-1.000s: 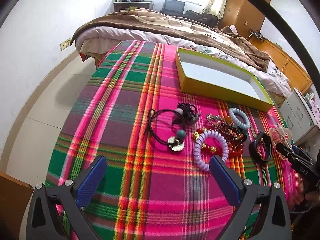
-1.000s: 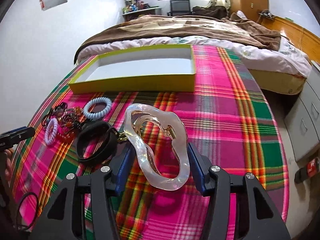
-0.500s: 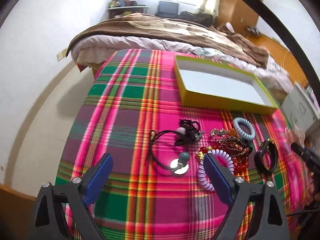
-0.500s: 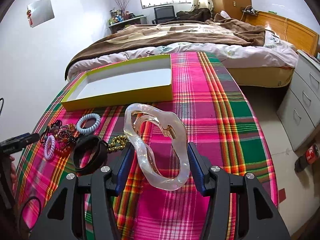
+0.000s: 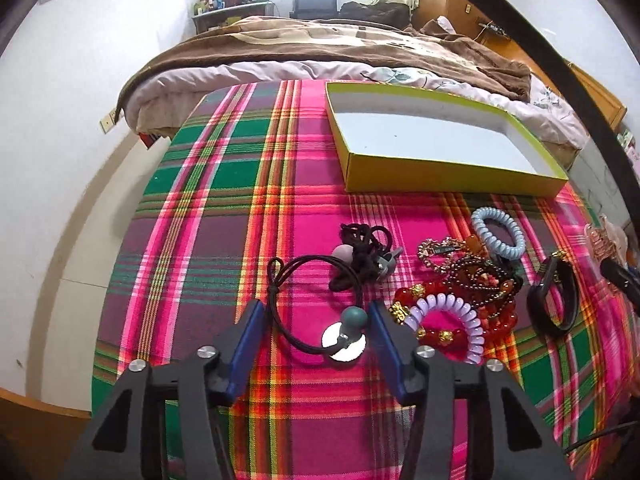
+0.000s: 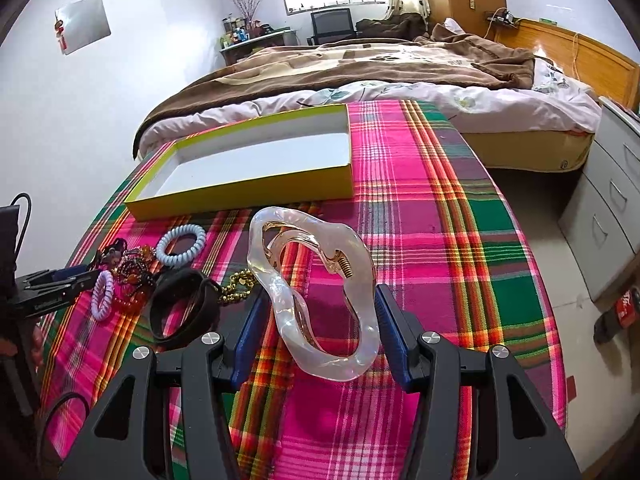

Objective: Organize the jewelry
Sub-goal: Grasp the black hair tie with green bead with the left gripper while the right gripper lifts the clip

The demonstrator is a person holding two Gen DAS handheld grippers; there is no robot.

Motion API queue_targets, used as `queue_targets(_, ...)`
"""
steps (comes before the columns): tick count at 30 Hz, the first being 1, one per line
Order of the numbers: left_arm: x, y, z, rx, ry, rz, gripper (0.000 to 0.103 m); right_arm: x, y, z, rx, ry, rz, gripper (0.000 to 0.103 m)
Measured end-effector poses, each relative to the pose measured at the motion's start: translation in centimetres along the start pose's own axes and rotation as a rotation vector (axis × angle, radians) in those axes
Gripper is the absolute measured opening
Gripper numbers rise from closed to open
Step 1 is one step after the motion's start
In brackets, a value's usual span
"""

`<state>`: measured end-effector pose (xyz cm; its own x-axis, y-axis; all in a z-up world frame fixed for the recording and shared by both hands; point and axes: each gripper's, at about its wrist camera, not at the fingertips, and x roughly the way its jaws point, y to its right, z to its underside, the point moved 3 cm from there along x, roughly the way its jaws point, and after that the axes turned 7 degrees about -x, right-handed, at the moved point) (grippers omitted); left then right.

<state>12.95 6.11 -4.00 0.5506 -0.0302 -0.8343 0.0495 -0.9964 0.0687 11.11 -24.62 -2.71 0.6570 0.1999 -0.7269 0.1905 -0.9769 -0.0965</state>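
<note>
My left gripper (image 5: pixel 316 320) is low over the plaid tablecloth with its jaws closing. A black hair tie with a teal ball and white disc (image 5: pixel 344 332) lies between the blue pads, which do not press on it. My right gripper (image 6: pixel 320 304) is shut on a clear wavy claw clip (image 6: pixel 332 364) and holds it upright above the cloth. The yellow box (image 5: pixel 440 184) (image 6: pixel 248 192) is bare inside at the far side. A pile lies between the grippers: a blue spiral tie (image 5: pixel 498 232), a purple spiral tie (image 5: pixel 452 312), red beads (image 5: pixel 500 316) and a black band (image 5: pixel 554 300).
A black cord tangle (image 5: pixel 364 256) sits just beyond the hair tie. A gold chain (image 6: pixel 236 288) lies by the black band (image 6: pixel 184 308). A bed (image 6: pixel 360 72) stands behind the table, drawers (image 6: pixel 608 200) to the right. The cloth drops off at the left edge (image 5: pixel 120 280).
My left gripper moved in toward the black hair tie and its jaws narrowed from wide to either side of it. The right gripper kept hold of the clear clip, almost still.
</note>
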Motion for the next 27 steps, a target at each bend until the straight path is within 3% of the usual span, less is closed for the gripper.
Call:
queue_targets(8,0.0,1.5,0.0,0.05,0.01,0.009,0.015,0.0,0.3,0.0,0.005,0.001,0.002,0.054)
queue_targets(20,-2.0,0.7,-0.8,0.003,0.053,0.049,0.015,-0.8,0.6,-0.7,0.008,0.021,0.01,0.054)
queue_targets(27,-3.4,0.9,-2.8,-0.017,0.08,0.085,0.015,-2.0,0.4,-3.4,-0.021,0.062,0.032,0.054)
